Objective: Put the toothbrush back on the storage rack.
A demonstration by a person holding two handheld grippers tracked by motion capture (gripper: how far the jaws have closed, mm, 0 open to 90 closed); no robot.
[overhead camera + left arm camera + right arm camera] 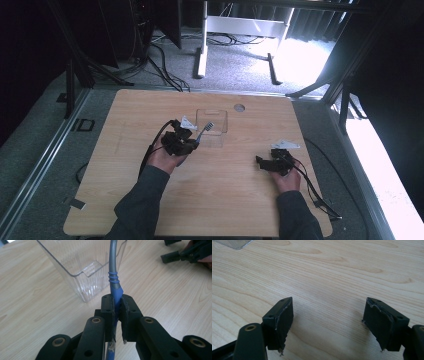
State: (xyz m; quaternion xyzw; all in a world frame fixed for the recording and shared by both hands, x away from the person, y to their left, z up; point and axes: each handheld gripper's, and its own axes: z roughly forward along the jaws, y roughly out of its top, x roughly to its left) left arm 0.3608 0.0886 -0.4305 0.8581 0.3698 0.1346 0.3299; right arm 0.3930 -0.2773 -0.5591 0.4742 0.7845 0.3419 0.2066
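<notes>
A person sits at a wooden table (125,200), sleeves entering from the near edge, a two-jaw gripper in each hand. Nearest, to the person's right, the right gripper (263,162) rests low by the table, its jaws spread wide apart with nothing but bare wood grain between them. It sits well apart from the work.

A little farther in, left of centre, the left gripper (117,312) is clamped tight on the blue handle of a fork (115,285). The left gripper view looks along the jaws: the blue grip is pinched between the black pads, and the grey metal stem curves up and away past them. From the high view the fork's tines (208,125) point toward a clear plastic container (212,121) just beyond, seeming to hover at or over its near edge; whether they touch it cannot be told.

The step in hand looks like carrying the fork to the container. The next move likely calls for bringing the tines fully over the opening, lowering, then parting the jaws so the fork drops inside without tipping the light container
</notes>
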